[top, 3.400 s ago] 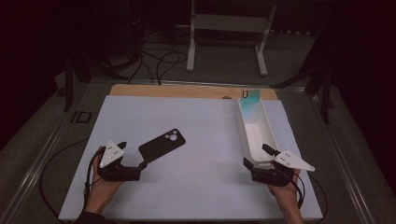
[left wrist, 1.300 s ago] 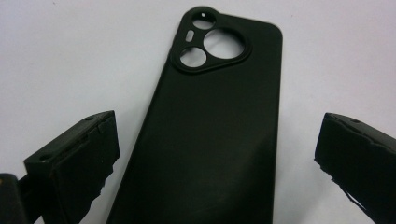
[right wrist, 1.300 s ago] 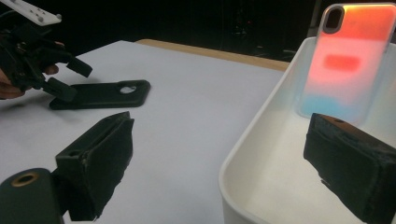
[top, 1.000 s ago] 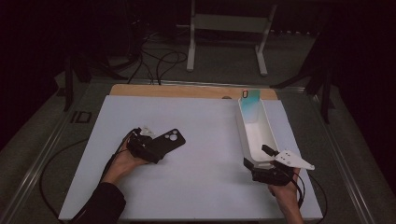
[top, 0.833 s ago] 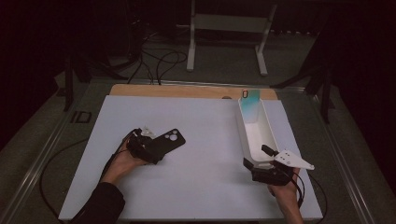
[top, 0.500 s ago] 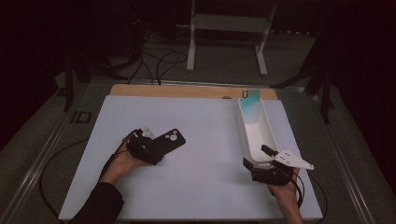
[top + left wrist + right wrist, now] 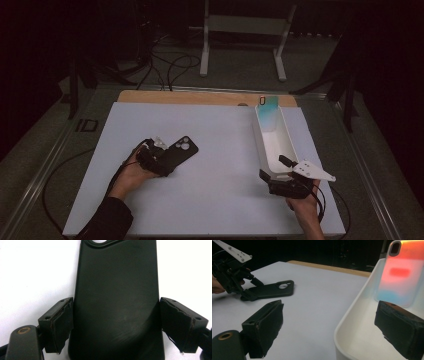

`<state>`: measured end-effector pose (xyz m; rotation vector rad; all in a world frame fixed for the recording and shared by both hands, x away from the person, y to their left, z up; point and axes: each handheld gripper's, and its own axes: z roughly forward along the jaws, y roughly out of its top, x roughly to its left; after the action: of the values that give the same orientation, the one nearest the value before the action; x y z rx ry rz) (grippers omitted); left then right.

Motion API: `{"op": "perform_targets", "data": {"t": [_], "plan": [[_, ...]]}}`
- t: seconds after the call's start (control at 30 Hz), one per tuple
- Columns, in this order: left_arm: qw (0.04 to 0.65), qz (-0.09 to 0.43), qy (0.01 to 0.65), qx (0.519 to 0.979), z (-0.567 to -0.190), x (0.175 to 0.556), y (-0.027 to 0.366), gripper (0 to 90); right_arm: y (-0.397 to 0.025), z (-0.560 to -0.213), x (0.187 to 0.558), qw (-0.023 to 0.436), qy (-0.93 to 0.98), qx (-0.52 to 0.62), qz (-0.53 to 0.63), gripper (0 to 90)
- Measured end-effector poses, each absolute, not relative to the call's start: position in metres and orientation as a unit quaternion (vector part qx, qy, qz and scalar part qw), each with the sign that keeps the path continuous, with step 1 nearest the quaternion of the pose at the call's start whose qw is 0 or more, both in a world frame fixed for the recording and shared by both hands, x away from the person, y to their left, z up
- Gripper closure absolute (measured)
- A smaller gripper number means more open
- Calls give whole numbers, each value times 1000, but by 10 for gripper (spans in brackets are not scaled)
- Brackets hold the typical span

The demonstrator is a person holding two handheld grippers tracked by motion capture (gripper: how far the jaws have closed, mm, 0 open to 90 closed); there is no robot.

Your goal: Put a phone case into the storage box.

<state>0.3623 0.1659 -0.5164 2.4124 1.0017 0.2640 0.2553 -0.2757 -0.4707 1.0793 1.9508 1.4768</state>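
Observation:
A black phone case (image 7: 179,151) lies flat on the white table top, left of centre, camera hole at its far end. My left gripper (image 7: 159,162) is at its near end. In the left gripper view the case (image 7: 117,290) runs between the two pads (image 7: 62,322), which press on its long edges, so my left gripper (image 7: 116,322) is shut on it. My right gripper (image 7: 274,168) stands open at the near end of a long white tray (image 7: 257,145), one jaw outside its wall (image 7: 352,315), the other inside. A phone (image 7: 402,272) with a pink-to-blue back leans at the tray's far end.
The white sheet (image 7: 220,200) covers the table, with a wooden strip (image 7: 200,96) along its far edge. A white metal stand (image 7: 245,30) and cables lie on the floor beyond. The left gripper (image 7: 249,293) and the case (image 7: 274,290) also appear in the right gripper view.
Over the last few seconds my left gripper moved forward and right to the case's near end. It has held still there for the last second. The right gripper has not moved.

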Motion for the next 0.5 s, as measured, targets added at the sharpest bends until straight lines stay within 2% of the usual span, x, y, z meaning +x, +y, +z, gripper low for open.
{"op": "perform_targets", "data": {"t": [0.5], "plan": [[309,106,382,864,-508,350,161,166,-274,-467,261,230,712,405,526,80]]}}
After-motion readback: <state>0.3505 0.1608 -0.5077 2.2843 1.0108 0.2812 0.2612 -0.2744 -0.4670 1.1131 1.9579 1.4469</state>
